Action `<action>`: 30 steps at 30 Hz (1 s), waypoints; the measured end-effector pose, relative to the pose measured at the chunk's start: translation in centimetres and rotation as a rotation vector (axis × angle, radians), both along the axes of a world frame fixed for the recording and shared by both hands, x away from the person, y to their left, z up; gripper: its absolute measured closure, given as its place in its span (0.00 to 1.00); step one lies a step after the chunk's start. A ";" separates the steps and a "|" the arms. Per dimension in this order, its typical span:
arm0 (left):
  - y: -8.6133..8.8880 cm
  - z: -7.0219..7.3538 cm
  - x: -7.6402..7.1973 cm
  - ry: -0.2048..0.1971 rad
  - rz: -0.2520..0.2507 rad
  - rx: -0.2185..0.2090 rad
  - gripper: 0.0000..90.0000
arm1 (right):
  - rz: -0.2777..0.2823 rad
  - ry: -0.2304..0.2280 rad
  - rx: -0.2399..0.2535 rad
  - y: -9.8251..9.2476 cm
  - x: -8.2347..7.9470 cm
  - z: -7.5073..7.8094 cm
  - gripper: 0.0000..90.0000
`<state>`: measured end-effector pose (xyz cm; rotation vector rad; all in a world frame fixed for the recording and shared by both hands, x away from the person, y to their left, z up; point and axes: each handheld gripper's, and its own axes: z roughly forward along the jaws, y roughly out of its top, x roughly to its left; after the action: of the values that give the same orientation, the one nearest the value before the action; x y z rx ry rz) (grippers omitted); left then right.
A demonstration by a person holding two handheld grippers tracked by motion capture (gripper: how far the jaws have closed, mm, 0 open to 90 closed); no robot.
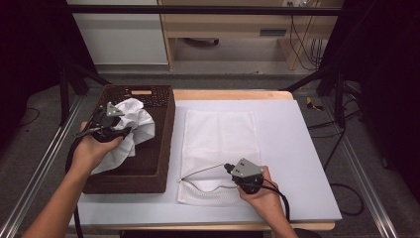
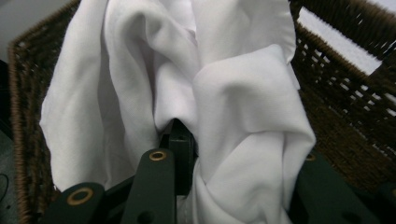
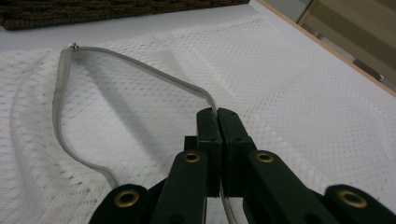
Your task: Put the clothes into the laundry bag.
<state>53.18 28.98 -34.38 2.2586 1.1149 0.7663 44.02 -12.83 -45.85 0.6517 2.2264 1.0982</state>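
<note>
The high view sits above my side of the desk (image 1: 297, 148) and looks forward and down, far enough back to take in the whole top, both my forearms and the floor beyond. The left gripper view rides on my left tongs (image 2: 180, 149), looking along them, very close against the white cloth (image 2: 233, 107) inside the wicker basket (image 2: 345, 102). The right gripper view rides on my right tongs (image 3: 217, 122), low over the mesh bag (image 3: 303, 93), facing toward the basket's wall. Both close views share their ground with the high view: basket at its left, bag at its middle.
</note>
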 end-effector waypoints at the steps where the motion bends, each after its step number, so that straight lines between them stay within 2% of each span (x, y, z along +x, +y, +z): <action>1: 0.0 0.2 -0.2 -0.005 -0.004 -0.004 0.73 | 0.001 0.002 0.005 0.0 0.0 0.0 0.99; 5: -0.1 1.6 -1.0 -0.037 -0.023 -0.013 0.73 | 0.001 0.019 0.027 -0.2 0.2 -0.1 0.99; 11: -0.7 3.4 -1.7 -0.079 -0.046 -0.025 0.73 | -0.006 0.059 0.089 -0.7 0.6 -0.1 0.99; 17: -1.9 5.4 -2.4 -0.119 -0.085 -0.032 0.73 | -0.004 0.082 0.113 -1.0 0.8 -0.2 0.99; 24: -3.6 7.0 -3.2 -0.149 -0.132 -0.072 0.73 | -0.008 0.112 0.158 -1.4 1.0 -0.2 0.98; 30: -6.3 7.7 -4.3 -0.174 -0.194 -0.100 0.73 | -0.005 0.144 0.197 -1.7 1.3 -0.4 0.98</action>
<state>48.87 22.71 -26.64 2.1337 0.8217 0.7919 45.27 -14.50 -46.24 0.8432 2.2518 1.3173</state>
